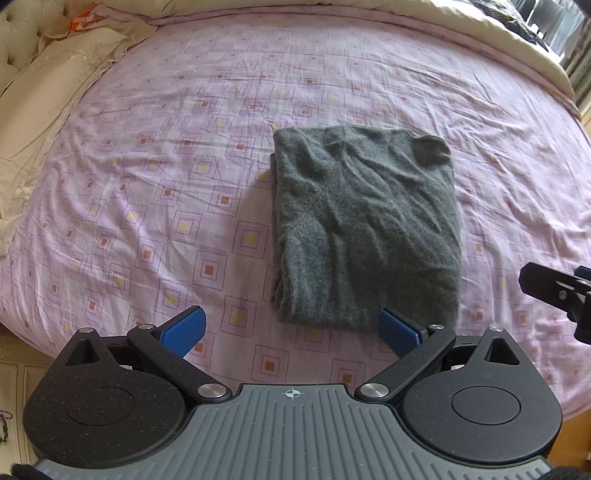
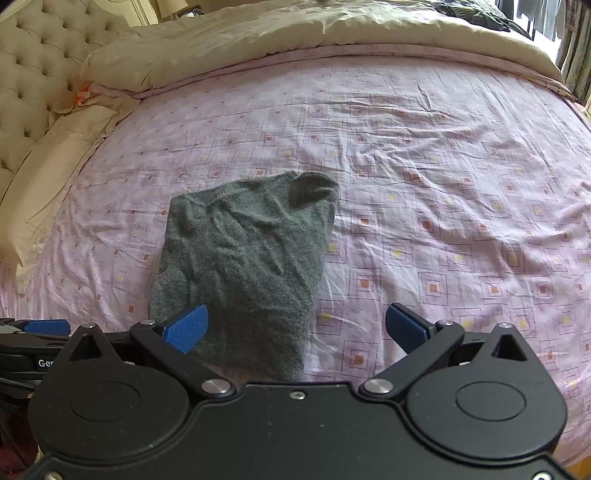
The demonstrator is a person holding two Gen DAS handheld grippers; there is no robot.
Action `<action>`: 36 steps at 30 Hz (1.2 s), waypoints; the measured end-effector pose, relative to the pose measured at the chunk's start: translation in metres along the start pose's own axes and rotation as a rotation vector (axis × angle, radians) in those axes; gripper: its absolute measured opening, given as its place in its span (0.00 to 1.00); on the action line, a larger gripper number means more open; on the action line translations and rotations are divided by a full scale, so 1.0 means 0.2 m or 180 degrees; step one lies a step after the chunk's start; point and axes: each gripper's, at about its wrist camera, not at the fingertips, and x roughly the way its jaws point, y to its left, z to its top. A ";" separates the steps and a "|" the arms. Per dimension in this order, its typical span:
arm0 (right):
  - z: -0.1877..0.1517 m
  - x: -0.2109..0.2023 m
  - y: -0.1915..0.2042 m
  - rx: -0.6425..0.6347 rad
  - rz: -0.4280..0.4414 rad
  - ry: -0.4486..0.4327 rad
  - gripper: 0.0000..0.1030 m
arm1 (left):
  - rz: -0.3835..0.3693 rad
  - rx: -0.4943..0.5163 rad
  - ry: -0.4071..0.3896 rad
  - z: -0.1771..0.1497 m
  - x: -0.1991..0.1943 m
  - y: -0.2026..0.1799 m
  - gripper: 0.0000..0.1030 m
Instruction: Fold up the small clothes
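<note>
A dark grey knitted garment (image 1: 365, 225) lies folded into a tall rectangle on the pink patterned bed sheet (image 1: 166, 166). A rounded collar or cuff sticks up at its far right corner. My left gripper (image 1: 291, 328) hovers open just short of the garment's near edge, with its right blue pad (image 1: 397, 330) by the near right corner. In the right wrist view the same garment (image 2: 247, 258) runs from centre to the lower left. My right gripper (image 2: 295, 326) is open above its near end, nothing between the pads. The right gripper (image 1: 554, 288) also shows at the left wrist view's right edge.
A beige duvet (image 2: 295, 40) is bunched along the far side of the bed. Beige pillows (image 2: 48, 177) and a tufted headboard (image 2: 33, 70) lie to the left. Dark clothing (image 2: 476, 13) sits at the far right corner. The left gripper (image 2: 40, 328) shows at the right wrist view's lower left edge.
</note>
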 end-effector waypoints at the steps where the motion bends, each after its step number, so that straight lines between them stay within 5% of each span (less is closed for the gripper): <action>1: 0.00 0.00 0.00 0.0009 0.0001 -0.0001 0.99 | -0.0006 -0.0002 0.0015 0.00 0.00 0.00 0.98; 36: 0.01 0.05 -0.02 0.0153 0.0083 0.0077 0.99 | 0.0013 0.0038 0.0150 0.02 0.04 -0.01 0.98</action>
